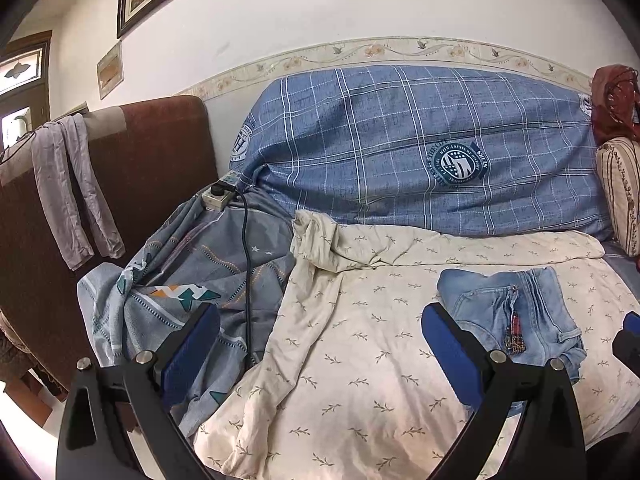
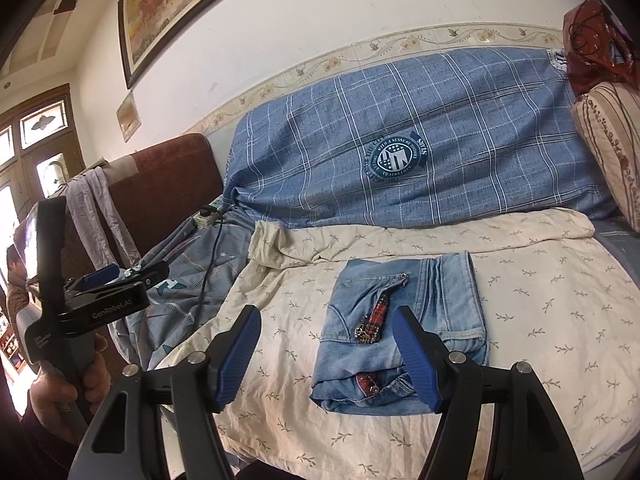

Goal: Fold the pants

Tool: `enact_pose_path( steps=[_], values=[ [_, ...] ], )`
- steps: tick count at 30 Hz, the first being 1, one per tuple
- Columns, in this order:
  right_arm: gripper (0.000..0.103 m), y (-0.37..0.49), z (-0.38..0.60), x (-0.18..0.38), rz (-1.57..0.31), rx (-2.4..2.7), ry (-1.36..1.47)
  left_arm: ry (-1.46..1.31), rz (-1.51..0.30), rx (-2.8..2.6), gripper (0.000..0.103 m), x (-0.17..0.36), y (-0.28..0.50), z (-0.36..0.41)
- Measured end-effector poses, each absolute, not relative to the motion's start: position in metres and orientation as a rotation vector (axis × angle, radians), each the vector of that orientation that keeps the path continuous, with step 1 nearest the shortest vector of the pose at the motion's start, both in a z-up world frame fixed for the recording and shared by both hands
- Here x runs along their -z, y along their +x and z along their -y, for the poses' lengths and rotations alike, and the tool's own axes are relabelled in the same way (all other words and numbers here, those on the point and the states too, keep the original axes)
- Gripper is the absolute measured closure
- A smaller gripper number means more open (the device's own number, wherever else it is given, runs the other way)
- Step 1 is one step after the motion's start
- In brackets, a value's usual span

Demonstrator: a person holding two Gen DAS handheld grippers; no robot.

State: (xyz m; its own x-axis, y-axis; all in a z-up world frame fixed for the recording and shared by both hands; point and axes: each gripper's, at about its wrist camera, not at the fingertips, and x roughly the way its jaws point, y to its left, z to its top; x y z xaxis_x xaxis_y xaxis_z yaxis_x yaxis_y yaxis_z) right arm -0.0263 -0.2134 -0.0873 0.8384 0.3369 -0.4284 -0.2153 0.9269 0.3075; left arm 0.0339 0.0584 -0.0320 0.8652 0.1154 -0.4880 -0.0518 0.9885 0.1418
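Cream sheet (image 2: 540,300) on the bed carries your pants (image 2: 404,320), already a thick square denim bundle: heavy-ish, soft, likely to slump if pinched thin. Grab the stacked near edge, avoid the red chain trim (image 2: 374,320); left gripper (image 1: 320,354) and right gripper (image 2: 326,354) both gape empty.

One pair of folded jeans (image 2: 404,316) lies on one cream leaf-print sheet (image 2: 540,308). Two hand-held grippers are in view: the right hand-held gripper (image 2: 326,354) and the left hand-held gripper (image 1: 320,354), each with two blue pads. One hand (image 2: 68,388) shows, holding the left one. There is one blue checked cover (image 1: 400,136), one grey patterned blanket (image 1: 192,276), one grey cloth (image 1: 72,184) draped over one brown headboard (image 1: 152,152), one power strip (image 1: 218,196) with one black cable (image 1: 247,264), one striped cushion (image 2: 612,148), and two framed pictures on the wall: a large one (image 2: 172,4) and a small one (image 2: 129,116)
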Motion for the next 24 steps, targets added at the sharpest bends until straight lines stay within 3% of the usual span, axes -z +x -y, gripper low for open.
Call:
enact_pose_path(
  steps=[24],
  values=[
    [0.031,-0.021,0.238,0.101,-0.526,-0.256,0.314,0.186,-0.571,-0.076,0.002,0.047,0.038,-0.041]
  ],
)
